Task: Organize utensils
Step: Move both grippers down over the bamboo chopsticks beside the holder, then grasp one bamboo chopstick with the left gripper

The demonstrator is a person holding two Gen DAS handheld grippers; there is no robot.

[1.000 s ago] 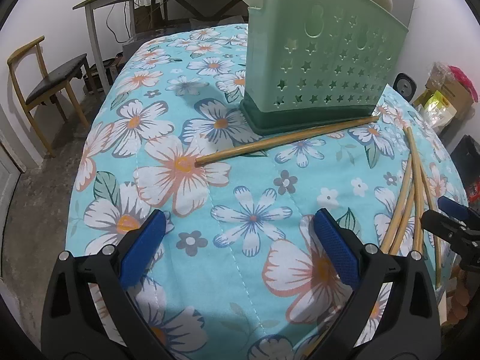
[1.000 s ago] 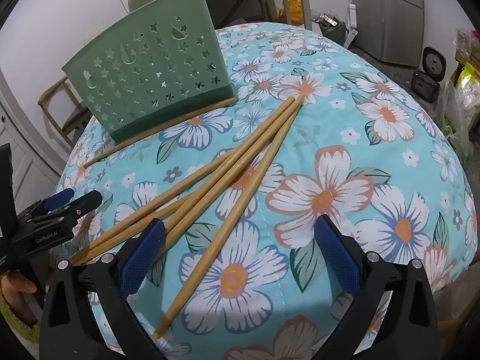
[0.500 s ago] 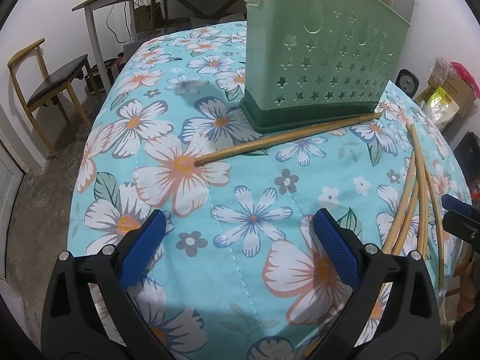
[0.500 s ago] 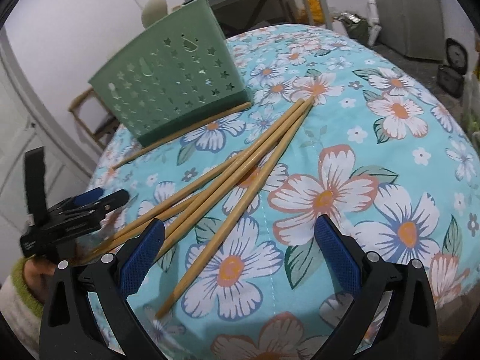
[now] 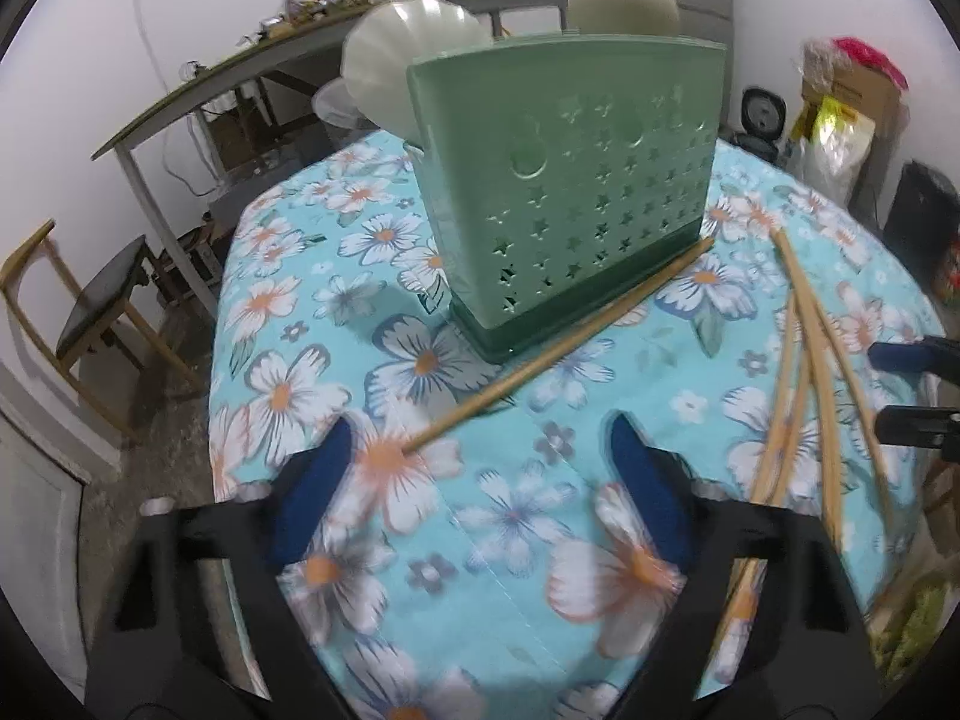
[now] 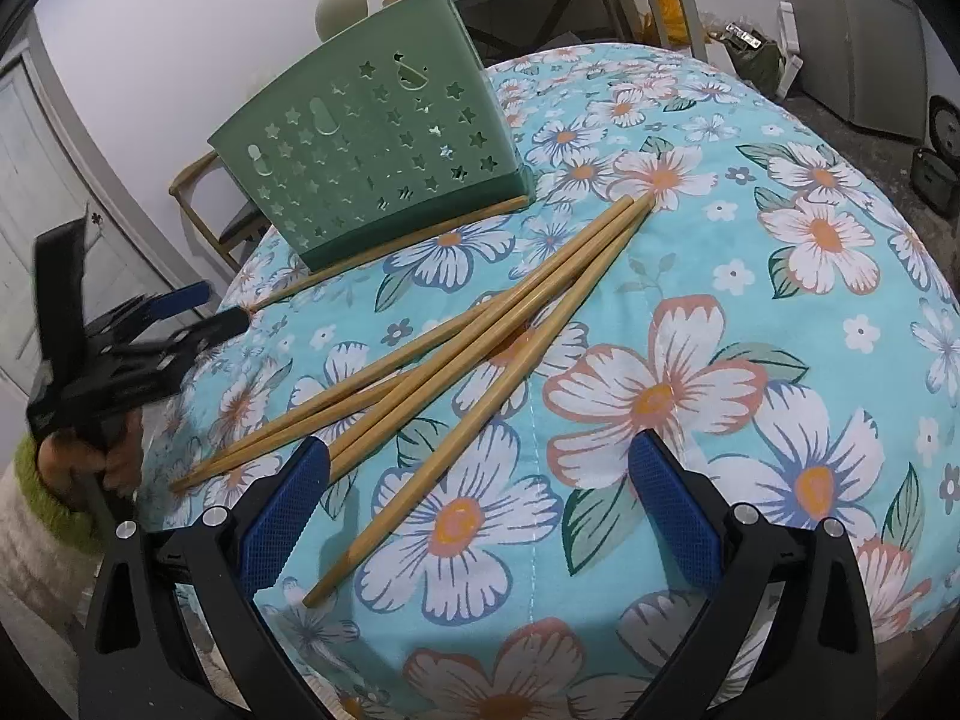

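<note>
A green star-punched utensil holder point(image 5: 576, 192) stands on the floral tablecloth point(image 5: 516, 516), with pale ladles point(image 5: 414, 66) sticking out; it also shows in the right wrist view point(image 6: 372, 150). One bamboo chopstick point(image 5: 558, 348) lies along its base, its near tip between my left gripper's fingertips. My left gripper point(image 5: 474, 480) is open and empty. Several chopsticks point(image 6: 468, 348) lie fanned in front of my right gripper point(image 6: 480, 498), which is open and empty. The left gripper also appears at the left of the right wrist view point(image 6: 198, 312).
A wooden chair point(image 5: 90, 312) and a grey table point(image 5: 252, 90) stand beyond the cloth's far left edge. Bags and boxes point(image 5: 840, 114) sit at the right. A fridge point(image 6: 870, 30) stands at the back right.
My left gripper has moved forward toward the single chopstick, whose tip now lies between its fingers. My right gripper has shifted closer over the fanned chopsticks. Both stay open.
</note>
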